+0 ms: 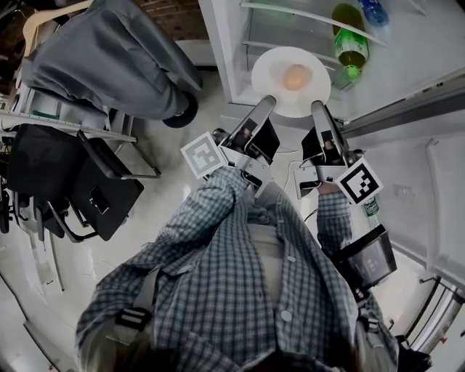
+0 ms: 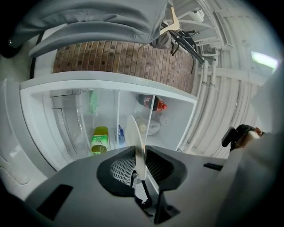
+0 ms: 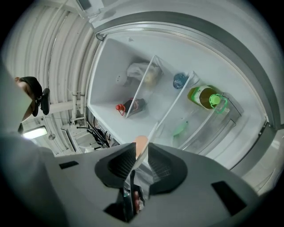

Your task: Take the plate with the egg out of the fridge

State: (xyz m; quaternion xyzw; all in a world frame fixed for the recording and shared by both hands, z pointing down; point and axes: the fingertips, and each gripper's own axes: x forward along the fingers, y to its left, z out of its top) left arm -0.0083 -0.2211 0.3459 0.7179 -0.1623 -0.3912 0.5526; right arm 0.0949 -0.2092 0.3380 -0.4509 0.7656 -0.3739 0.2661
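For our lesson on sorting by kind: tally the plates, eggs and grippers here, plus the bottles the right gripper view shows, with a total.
Plate: 1
Egg: 1
Grippers: 2, left gripper and right gripper
Bottles: 3, green bottle, blue bottle, dark red-capped bottle
Total: 7

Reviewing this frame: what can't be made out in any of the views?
Left gripper view: the egg is hidden behind the plate, which stands edge-on.
Head view: the blue bottle is cut off by the top edge.
All views: print on the green bottle is too small to read.
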